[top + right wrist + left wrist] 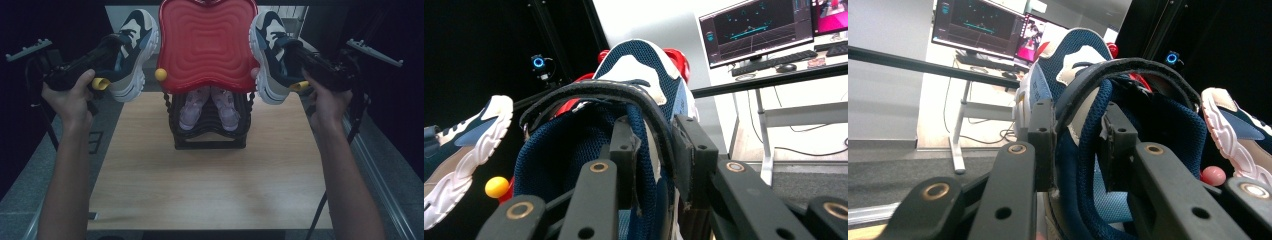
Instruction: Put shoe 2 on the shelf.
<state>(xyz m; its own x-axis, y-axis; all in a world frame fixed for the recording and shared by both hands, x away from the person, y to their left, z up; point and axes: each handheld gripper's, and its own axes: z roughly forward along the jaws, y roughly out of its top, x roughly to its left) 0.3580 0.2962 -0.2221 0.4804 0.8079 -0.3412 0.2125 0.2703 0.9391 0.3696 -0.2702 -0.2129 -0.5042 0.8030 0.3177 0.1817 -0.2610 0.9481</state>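
Above the wooden surface point(200, 180), my left tool point(112, 62) and right tool point(290, 65) each clamp a sneaker's collar beside the rack point(207, 135); both still need placing.

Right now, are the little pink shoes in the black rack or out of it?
In. The pink shoes sit side by side on a shelf of the black rack, under the red top.

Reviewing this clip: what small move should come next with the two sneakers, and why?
Probably carry both over the red top shelf. The left gripper and right gripper each clamp a navy sneaker beside the rack, and the lower shelf holds pink shoes.
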